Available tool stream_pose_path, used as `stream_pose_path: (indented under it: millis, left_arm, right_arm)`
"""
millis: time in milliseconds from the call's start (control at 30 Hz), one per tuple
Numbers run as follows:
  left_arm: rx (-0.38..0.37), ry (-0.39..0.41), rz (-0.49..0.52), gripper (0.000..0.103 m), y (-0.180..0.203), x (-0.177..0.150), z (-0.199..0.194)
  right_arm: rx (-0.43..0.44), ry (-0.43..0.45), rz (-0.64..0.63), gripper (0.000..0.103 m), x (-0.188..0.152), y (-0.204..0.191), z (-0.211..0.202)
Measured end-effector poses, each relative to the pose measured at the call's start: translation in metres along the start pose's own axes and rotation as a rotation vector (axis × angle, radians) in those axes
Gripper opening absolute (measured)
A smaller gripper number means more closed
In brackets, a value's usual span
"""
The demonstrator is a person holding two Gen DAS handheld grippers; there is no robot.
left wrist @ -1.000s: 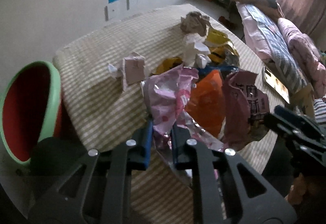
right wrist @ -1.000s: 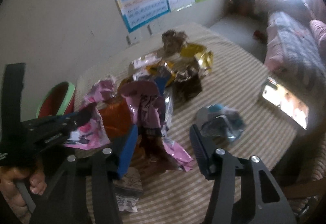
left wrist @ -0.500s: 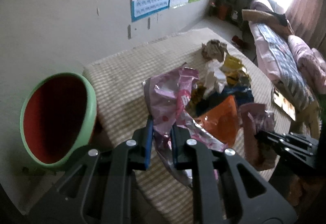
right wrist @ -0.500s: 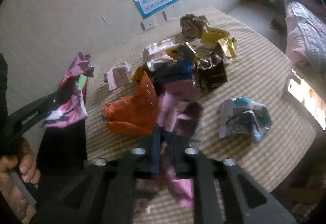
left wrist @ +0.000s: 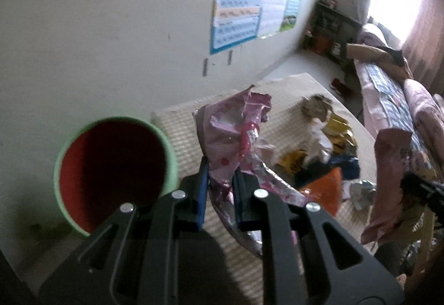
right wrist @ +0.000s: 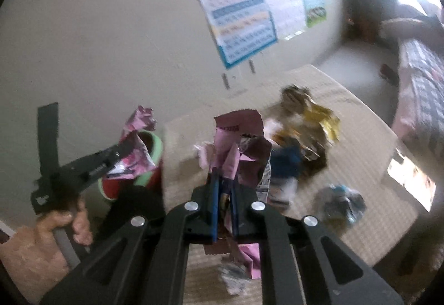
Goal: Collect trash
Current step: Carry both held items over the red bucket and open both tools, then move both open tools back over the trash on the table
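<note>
My left gripper (left wrist: 219, 166) is shut on a crumpled pink-and-white wrapper (left wrist: 236, 133), held up beside a green bin with a red inside (left wrist: 111, 169). From the right wrist view, that left gripper (right wrist: 122, 149) hovers over the bin (right wrist: 155, 149) with its wrapper (right wrist: 136, 144). My right gripper (right wrist: 223, 180) is shut on a mauve snack bag (right wrist: 238, 149), lifted above the table; the same bag (left wrist: 388, 171) hangs at the right in the left wrist view. A pile of wrappers (left wrist: 322, 149) lies on the checked tablecloth (left wrist: 283, 94).
A person's hand (right wrist: 61, 224) grips the left tool. A blue-and-silver wrapper (right wrist: 341, 202) lies apart at the right, near a phone (right wrist: 410, 177) at the table edge. A wall with posters (right wrist: 244, 8) stands behind; a bed (left wrist: 394, 99) runs along the right.
The right gripper closed on the mauve bag and lifted it off the table. The left gripper carried its pink wrapper up and toward the bin.
</note>
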State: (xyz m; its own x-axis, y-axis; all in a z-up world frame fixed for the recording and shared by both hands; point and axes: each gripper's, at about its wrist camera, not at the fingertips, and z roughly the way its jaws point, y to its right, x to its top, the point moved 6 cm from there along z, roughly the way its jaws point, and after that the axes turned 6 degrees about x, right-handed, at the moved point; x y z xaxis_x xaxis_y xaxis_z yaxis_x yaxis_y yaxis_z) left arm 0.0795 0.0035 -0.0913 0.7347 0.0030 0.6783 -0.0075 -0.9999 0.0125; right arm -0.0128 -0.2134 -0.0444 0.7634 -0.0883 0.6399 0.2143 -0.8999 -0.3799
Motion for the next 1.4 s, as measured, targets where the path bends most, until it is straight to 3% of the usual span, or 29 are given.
stream_pose_path:
  millis: [300, 600, 767, 1000, 1133, 1200, 1400]
  left_arm:
    - [0.175, 0.024, -0.103, 0.015, -0.092, 0.000, -0.003]
    - [0.243, -0.093, -0.178, 0.016, -0.163, -0.021, 0.039]
    - [0.250, -0.110, -0.208, 0.018, -0.183, -0.024, 0.054]
    - [0.254, -0.137, -0.221, 0.020, -0.195, -0.025, 0.079]
    - [0.262, -0.135, -0.236, 0.049, -0.203, -0.029, 0.083]
    - [0.266, -0.138, -0.242, 0.051, -0.203, -0.028, 0.086]
    - [0.273, -0.148, -0.250, 0.051, -0.203, -0.031, 0.085]
  right_arm:
    - [0.160, -0.056, -0.071, 0.007, 0.025, -0.077, 0.069]
    - [0.337, -0.171, -0.119, 0.008, 0.043, -0.164, 0.172]
    - [0.348, -0.229, -0.148, 0.010, 0.042, -0.190, 0.216]
    - [0.322, -0.296, -0.148, 0.011, 0.030, -0.190, 0.253]
    - [0.304, -0.308, -0.128, 0.024, 0.024, -0.184, 0.261]
    - [0.302, -0.305, -0.119, 0.033, 0.023, -0.182, 0.264]
    - [0.293, -0.284, -0.122, 0.033, 0.023, -0.183, 0.248]
